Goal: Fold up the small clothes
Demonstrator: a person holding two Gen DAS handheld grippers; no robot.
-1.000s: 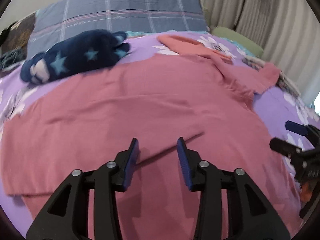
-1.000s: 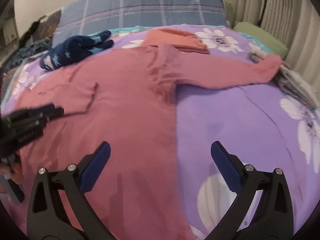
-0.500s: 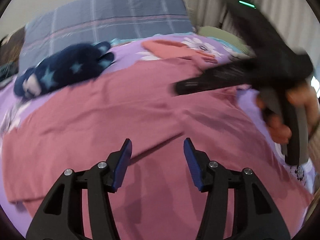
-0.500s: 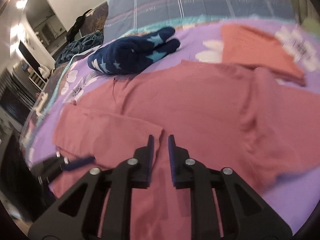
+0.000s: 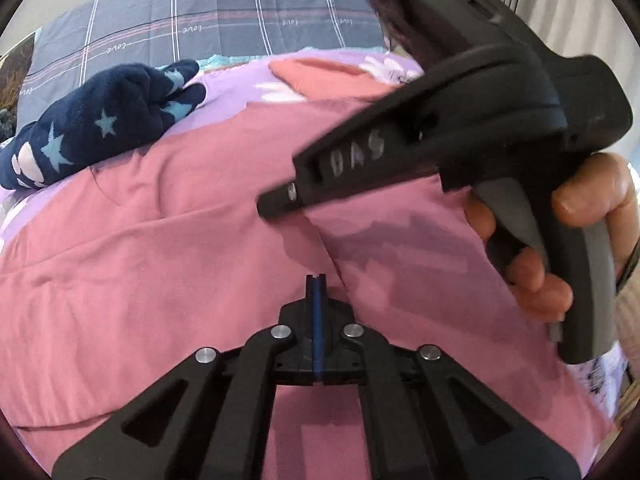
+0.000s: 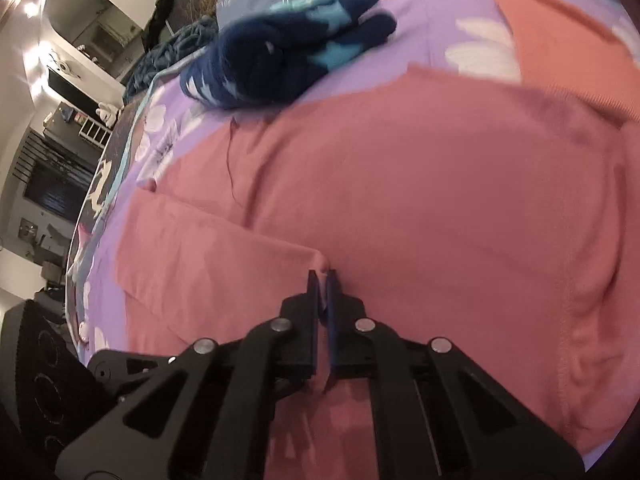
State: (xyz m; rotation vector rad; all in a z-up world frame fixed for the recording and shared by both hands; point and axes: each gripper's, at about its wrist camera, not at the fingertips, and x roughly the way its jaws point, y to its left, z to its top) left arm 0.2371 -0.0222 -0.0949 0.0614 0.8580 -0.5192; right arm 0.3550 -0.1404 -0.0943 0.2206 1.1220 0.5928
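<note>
Pink sweater (image 5: 168, 264) is spread flat on the bed. Left view: the left hand-held gripper (image 5: 316, 280) is clenched with no cloth visibly caught; a hand (image 5: 568, 232) is wrapped around the right hand-held gripper (image 5: 280, 204). "love" is printed on the pillow (image 5: 224, 24). Right view: the sweater's sleeve cuff (image 6: 320, 260) is pinched.

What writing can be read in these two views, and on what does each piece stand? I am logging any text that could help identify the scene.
"love": small white script, repeated along the stripes of the grey plaid pillow.
"DAS": pale, motion-blurred letters on the side of the right gripper as it crosses the left wrist view; this reading is uncertain.
Small white mark on the same pillow's edge in the right wrist view: too blurred to read.
No text on the pink sweater or the navy star garment.
</note>
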